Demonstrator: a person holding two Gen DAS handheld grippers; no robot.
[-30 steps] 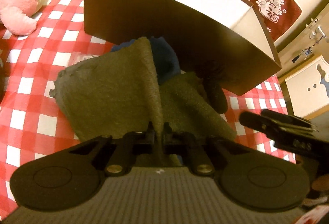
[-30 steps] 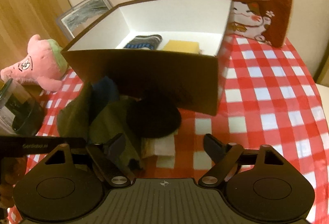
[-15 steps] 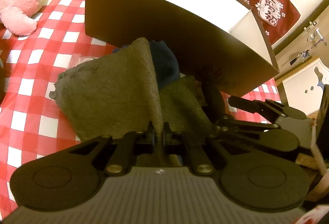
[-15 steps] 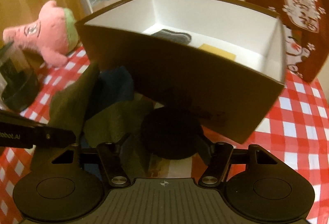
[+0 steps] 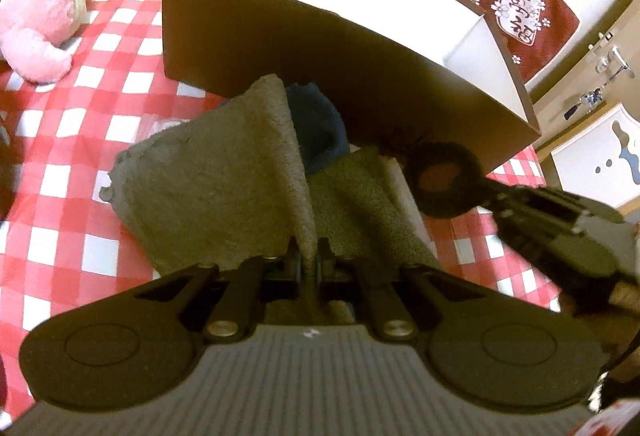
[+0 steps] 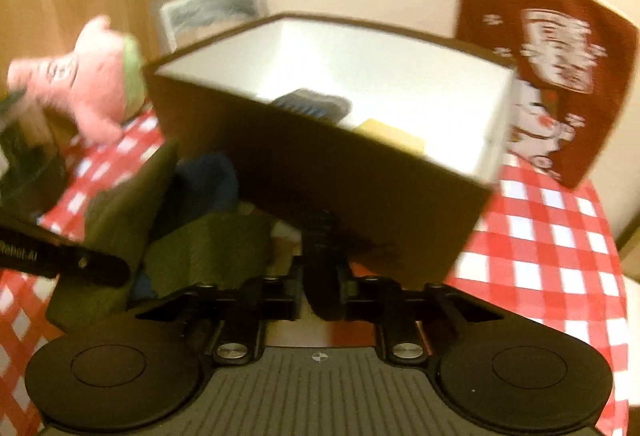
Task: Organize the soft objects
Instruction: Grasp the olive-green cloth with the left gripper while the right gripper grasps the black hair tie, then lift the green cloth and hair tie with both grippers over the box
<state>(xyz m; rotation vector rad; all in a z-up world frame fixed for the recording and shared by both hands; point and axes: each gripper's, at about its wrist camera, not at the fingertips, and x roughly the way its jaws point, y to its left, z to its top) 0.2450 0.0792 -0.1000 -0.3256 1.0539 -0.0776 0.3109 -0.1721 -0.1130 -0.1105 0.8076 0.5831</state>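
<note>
We have the left tool clamped on a raised fold of the olive cloth, which otherwise lies spread on the checked desk just in front of the brown box. Our right tool has its fingers together on a black fuzzy ring, held edge-on between them in the right wrist view, just beside the box's near wall and right of the cloth. The relation that matters is that the box opening lies ahead of and above both tools, so either held thing must rise over the near wall before going in; the right tool, with the small ring, looks nearer the wall's top and freer to go first, while the cloth's fold runs straight away from the left tool toward the box. A dark blue soft piece sits between cloth and box. Inside the box we see a striped dark item and a yellow piece. A pink plush rests well to the left.
</note>
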